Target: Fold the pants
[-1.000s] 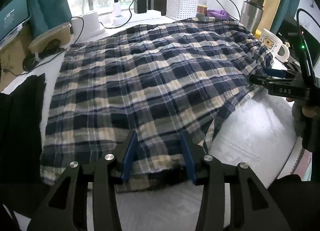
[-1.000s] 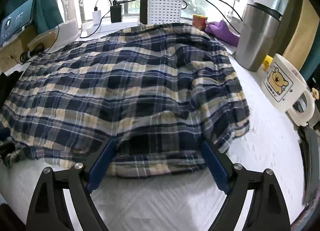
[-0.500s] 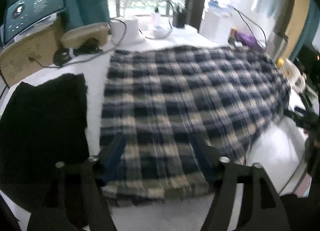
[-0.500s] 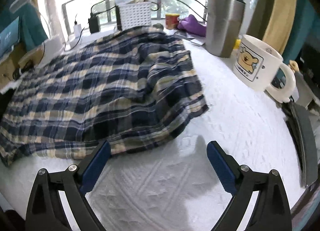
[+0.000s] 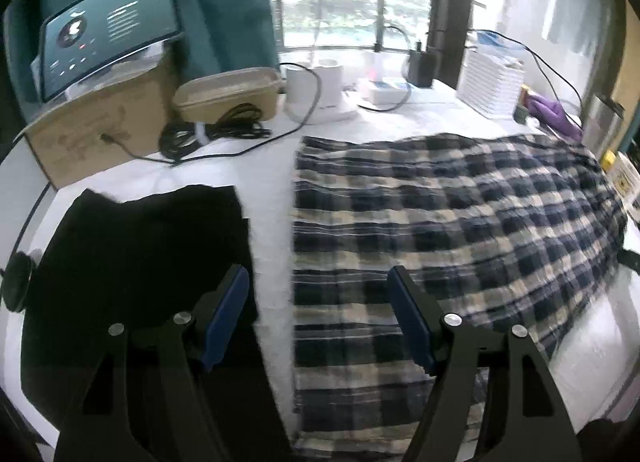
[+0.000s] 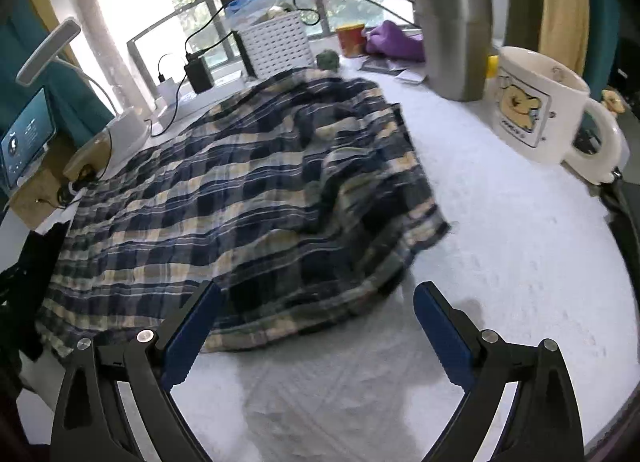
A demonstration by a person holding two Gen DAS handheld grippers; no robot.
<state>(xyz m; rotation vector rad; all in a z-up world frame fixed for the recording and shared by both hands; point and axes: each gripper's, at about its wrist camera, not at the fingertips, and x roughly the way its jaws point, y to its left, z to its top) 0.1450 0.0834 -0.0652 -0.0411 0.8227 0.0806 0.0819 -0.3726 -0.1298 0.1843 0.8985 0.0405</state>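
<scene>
1. The plaid pants [image 5: 440, 230] lay spread across the white counter [image 6: 500, 246], folded over on themselves, with the near right corner bunched and slightly raised in the right wrist view.
2. Your left gripper [image 5: 318, 314] stood with its jaws apart, having just been opening; nothing was clamped between them. One blue pad hung over the left edge zone of the pants, the other over the bare strip of counter beside the black garment [image 5: 132, 262].
3. Your right gripper [image 6: 316, 326] stood with its jaws wide apart, having just opened a little further, and held nothing. Its left pad sat over the near hem of the pants; its right pad sat over bare counter.
4. The black garment lay flat just to the left of the pants, apart from them.
5. A white mug [image 6: 536, 110] with a bear print and a steel tumbler [image 6: 456, 30] stood on the counter to the right of the pants, clear of the fabric.
6. A white slotted basket [image 6: 278, 46] stood behind the far edge of the pants
</scene>
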